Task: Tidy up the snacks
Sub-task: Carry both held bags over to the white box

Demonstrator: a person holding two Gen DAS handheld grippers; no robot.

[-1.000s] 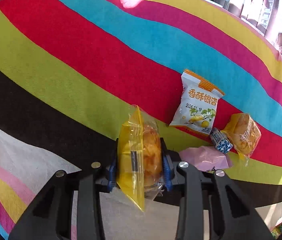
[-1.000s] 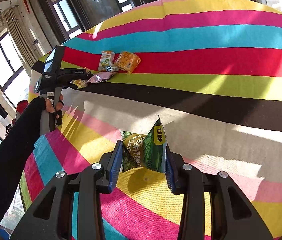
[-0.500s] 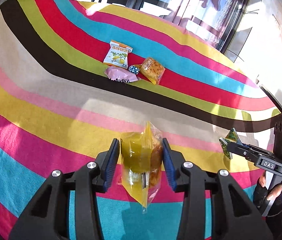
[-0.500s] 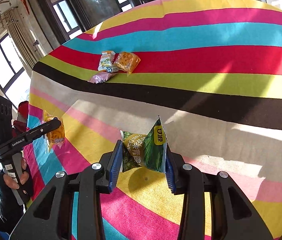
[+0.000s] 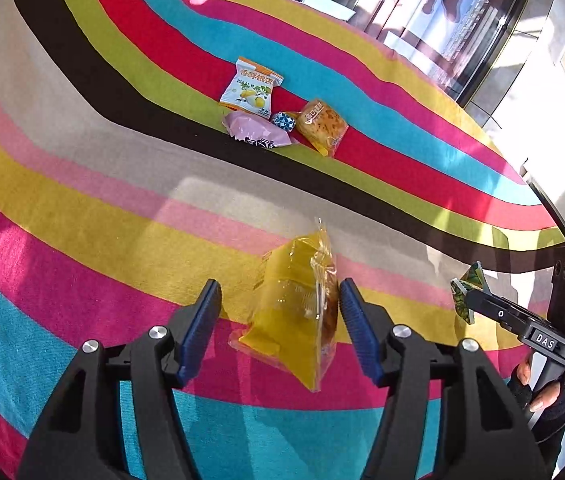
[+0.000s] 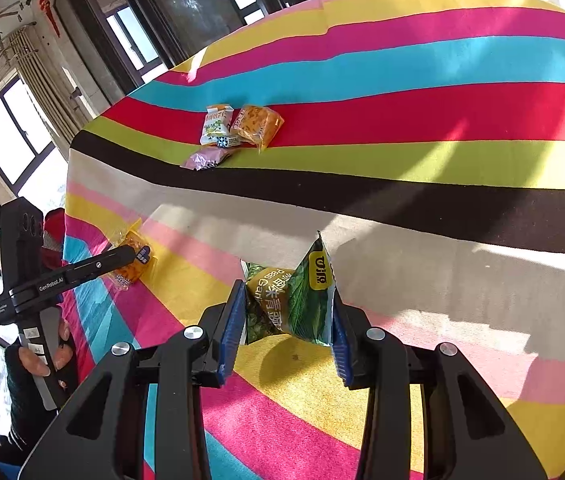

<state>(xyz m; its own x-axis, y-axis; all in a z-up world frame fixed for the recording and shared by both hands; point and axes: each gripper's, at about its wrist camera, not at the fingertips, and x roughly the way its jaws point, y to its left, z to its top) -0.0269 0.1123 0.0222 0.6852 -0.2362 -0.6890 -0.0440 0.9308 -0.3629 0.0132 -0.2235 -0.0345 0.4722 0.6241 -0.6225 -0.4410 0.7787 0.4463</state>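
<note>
Yellow snack packet (image 5: 294, 312) sits between the opening jaws of the left gripper (image 5: 280, 320), leaning on one pad, above the striped surface (image 5: 82, 208). Right gripper (image 6: 284, 320) is clamped on a green pea packet (image 6: 290, 296).

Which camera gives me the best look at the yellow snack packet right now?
The left wrist view: the yellow snack packet fills the centre between the left gripper's opening jaws, its clear wrapper readable. The right wrist view shows it only small, at the left edge, partly behind that gripper's finger.
</note>
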